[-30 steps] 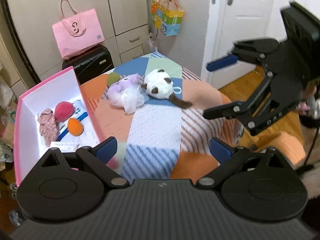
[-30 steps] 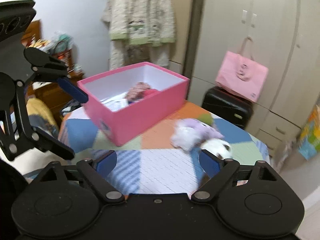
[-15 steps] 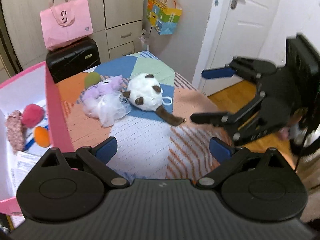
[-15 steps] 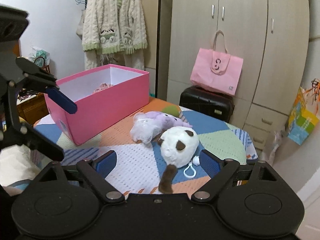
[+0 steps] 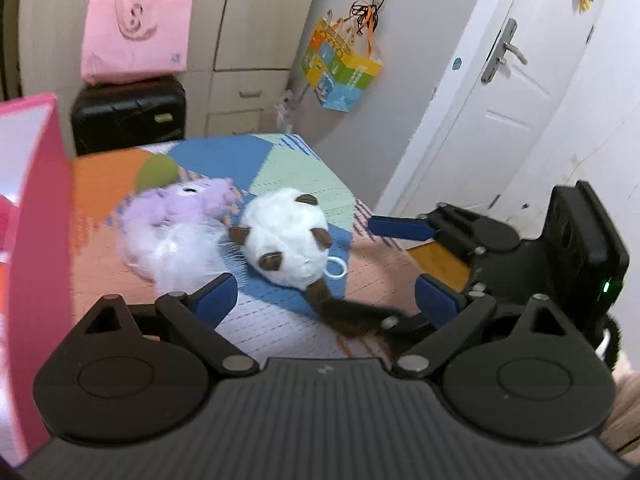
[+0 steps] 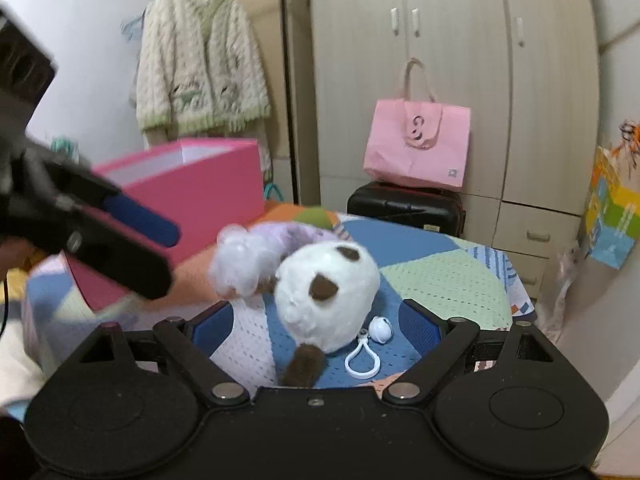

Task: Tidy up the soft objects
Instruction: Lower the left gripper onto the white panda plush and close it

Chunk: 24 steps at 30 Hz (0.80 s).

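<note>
R tongs (image 6: 316,326) are standing spread apart, straddling the white plush (image 6: 326,300) lying on the tabletop (image 6: 440,280) beside the purple plush (image 6: 256,252); L tongs (image 5: 326,300) are gaping too, w/ nothing held.

Looping "S"-like logo on pink tote bag (image 6: 416,142), its small corner label unreadable, no other legible text

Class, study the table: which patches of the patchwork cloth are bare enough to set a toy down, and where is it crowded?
Bare: the green patch between the white plush and the table's far edge, and the striped white patch before the left tongs. Crowded: the middle, where white plush, purple plush and green ball cluster beside the pink box.
</note>
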### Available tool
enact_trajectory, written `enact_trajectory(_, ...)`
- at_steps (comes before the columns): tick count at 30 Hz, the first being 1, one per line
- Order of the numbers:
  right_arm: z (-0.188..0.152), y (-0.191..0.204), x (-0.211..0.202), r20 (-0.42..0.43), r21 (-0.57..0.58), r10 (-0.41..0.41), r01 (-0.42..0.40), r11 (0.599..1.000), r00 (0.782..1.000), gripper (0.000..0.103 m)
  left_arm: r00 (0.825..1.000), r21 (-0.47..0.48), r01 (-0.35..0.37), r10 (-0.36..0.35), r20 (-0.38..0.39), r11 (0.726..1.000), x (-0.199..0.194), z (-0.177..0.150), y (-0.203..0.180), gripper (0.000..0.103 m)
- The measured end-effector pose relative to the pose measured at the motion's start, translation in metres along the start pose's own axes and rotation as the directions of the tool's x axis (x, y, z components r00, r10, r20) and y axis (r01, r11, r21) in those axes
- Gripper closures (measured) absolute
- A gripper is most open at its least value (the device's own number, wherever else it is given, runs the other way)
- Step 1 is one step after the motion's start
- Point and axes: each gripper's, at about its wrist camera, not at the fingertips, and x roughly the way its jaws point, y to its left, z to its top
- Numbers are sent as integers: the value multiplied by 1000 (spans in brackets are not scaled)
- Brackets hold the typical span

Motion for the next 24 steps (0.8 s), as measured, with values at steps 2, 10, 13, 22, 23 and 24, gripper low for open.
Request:
enact_trajectory(2, 1, 1, 9, -14, -34, -6, 5, 999, 1000, 11, 1000, -22, 17, -17, 3, 1000, 12, 3, 4, 8)
enact_trajectory(10, 10, -2, 38, -82, -85, 8, -15, 996, 997, 11, 1000, -92, -4, 5, 11, 996, 51, 6, 17, 12)
enact_trajectory(13, 11, -6, 43, -92, -63, 25, -31, 998, 995, 11, 999, -114, -19, 22, 26, 993, 58, 7, 22, 12)
enact_trajectory(22, 10, -14, 57, -126, -5, 40, -41, 999, 991, 32, 987, -78, -140, 146, 71, 987, 75, 2, 17, 34)
enact_trajectory(23, 9, -13, 56, -123, -14, 33, -35, 999, 992, 33, 987, -79, -143, 148, 67, 987, 77, 1, 17, 36)
enact_trajectory(24, 8, -13, 55, -118, -14, 36, -38, 999, 992, 35, 988, -93, -135, 142, 65, 986, 77, 1, 18, 37)
